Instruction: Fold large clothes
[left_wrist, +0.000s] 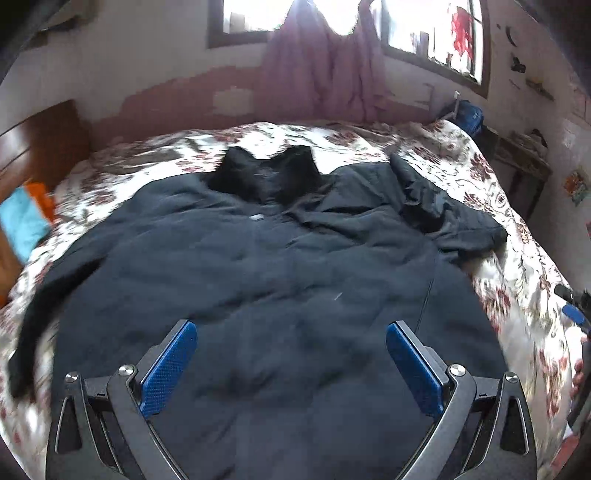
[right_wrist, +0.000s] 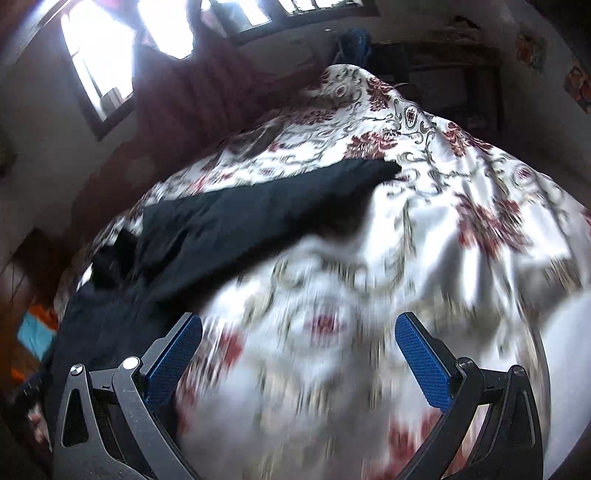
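A large dark navy jacket lies spread on a floral bedspread, collar toward the far wall. Its right sleeve is folded in over the shoulder; its left sleeve hangs off toward the near left. My left gripper is open and empty above the jacket's lower body. In the right wrist view my right gripper is open and empty above the bare bedspread, to the right of the jacket. That view is blurred by motion.
A wooden headboard stands at the left with blue and orange cloth beside it. Pink curtains hang under bright windows on the far wall. A dark table stands beyond the bed's right edge.
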